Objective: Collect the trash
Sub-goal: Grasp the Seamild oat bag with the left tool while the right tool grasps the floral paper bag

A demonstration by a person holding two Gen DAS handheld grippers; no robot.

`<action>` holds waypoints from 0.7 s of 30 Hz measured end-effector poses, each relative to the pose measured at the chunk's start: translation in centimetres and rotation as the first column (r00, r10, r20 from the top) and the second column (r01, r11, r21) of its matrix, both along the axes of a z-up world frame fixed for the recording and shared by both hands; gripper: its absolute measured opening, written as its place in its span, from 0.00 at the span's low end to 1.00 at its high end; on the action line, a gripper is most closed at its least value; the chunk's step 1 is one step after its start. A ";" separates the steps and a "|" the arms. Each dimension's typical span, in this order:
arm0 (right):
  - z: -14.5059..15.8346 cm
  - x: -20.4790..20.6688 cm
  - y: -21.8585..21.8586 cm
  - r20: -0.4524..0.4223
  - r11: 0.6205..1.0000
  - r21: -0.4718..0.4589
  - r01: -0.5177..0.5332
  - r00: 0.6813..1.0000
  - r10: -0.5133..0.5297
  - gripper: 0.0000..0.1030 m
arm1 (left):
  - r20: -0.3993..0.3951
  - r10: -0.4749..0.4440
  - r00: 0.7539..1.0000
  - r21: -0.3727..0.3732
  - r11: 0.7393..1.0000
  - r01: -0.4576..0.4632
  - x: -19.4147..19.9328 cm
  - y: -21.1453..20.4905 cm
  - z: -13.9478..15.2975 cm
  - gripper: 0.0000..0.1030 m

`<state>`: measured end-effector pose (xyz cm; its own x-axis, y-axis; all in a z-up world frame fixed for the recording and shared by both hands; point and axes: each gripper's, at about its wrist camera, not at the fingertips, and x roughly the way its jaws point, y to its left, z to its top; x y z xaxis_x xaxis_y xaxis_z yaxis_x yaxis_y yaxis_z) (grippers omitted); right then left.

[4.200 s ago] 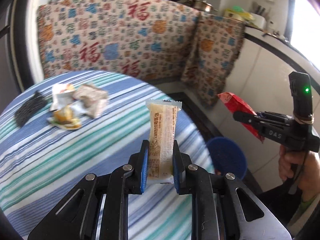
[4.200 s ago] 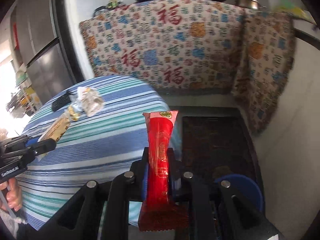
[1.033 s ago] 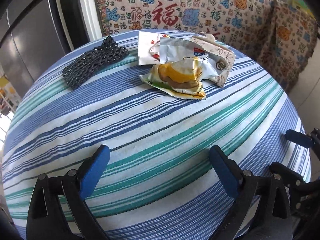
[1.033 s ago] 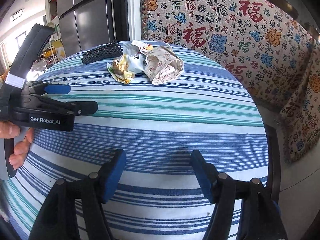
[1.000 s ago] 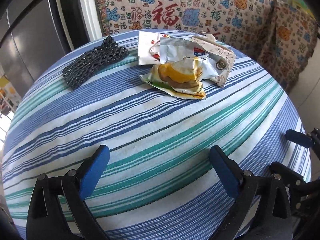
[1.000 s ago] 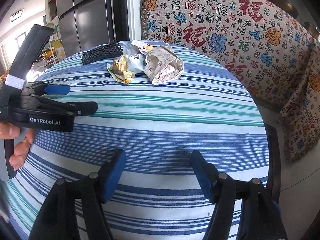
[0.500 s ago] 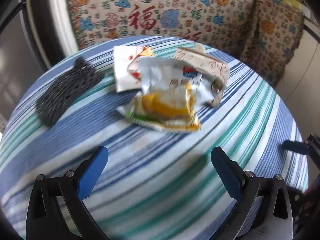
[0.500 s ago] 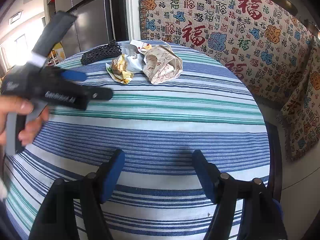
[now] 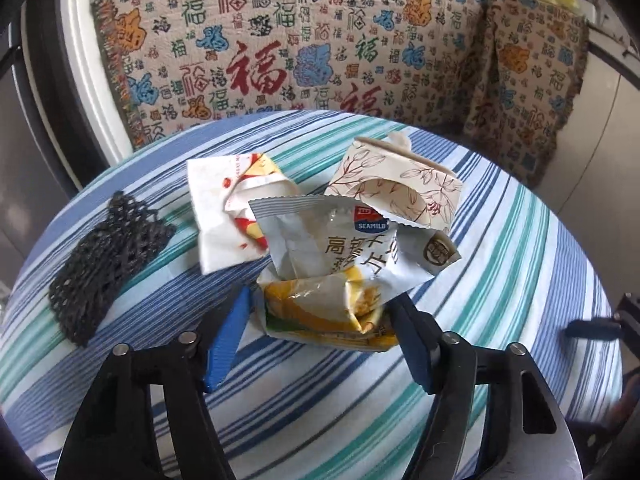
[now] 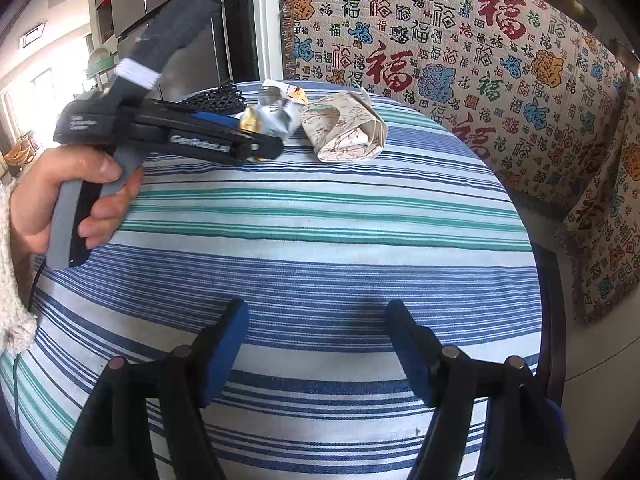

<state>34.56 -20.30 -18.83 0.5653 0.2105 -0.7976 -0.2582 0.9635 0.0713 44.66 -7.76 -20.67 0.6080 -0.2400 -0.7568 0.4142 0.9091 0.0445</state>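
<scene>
A pile of trash lies on the round striped table (image 9: 520, 280): a crumpled silver and yellow snack wrapper (image 9: 336, 276), a white and red wrapper (image 9: 228, 216) and a floral paper packet (image 9: 400, 188). My left gripper (image 9: 320, 332) is open, its blue pads on either side of the silver and yellow wrapper, with small gaps. In the right wrist view the left gripper (image 10: 260, 140) reaches the same pile (image 10: 276, 116) beside the floral packet (image 10: 344, 128). My right gripper (image 10: 316, 344) is open and empty over the near part of the table (image 10: 320, 220).
A black mesh net (image 9: 104, 264) lies on the table's left side. A patterned cloth with red characters (image 9: 320, 40) hangs behind the table. The table's right edge drops to the floor (image 10: 592, 380). A fridge (image 10: 180, 20) stands at the back left.
My left gripper has moved forward to the pile and its jaws have narrowed around the silver and yellow wrapper. My right gripper has stayed open and nearly still.
</scene>
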 end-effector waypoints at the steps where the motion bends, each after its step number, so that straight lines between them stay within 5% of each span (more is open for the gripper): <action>1: -0.1 0.1 -0.1 -0.002 1.000 0.001 -0.002 1.000 0.002 0.71 | 0.000 0.008 1.000 0.009 1.000 -0.008 -0.6 0.4 0.0 0.65; 2: -0.1 0.2 -0.1 -0.006 1.000 -0.003 -0.004 1.000 0.004 0.74 | -0.017 0.013 1.000 0.010 1.000 -0.013 -1.3 1.0 -0.1 0.50; 10: -0.6 3.7 -1.7 -0.042 1.000 -0.011 0.018 0.999 -0.019 0.82 | -0.061 0.137 0.989 0.005 0.991 -0.137 -8.2 6.3 0.3 0.53; 14: -1.1 7.2 -0.9 -0.053 1.000 -0.017 0.018 0.998 -0.019 0.90 | -0.063 0.169 0.984 -0.019 0.985 -0.171 -8.5 7.2 -0.4 0.84; 21: -2.1 12.5 1.6 -0.068 0.999 -0.030 -0.037 0.997 0.034 1.00 | -0.091 0.139 0.986 0.021 0.990 -0.137 -7.7 6.2 -1.3 0.99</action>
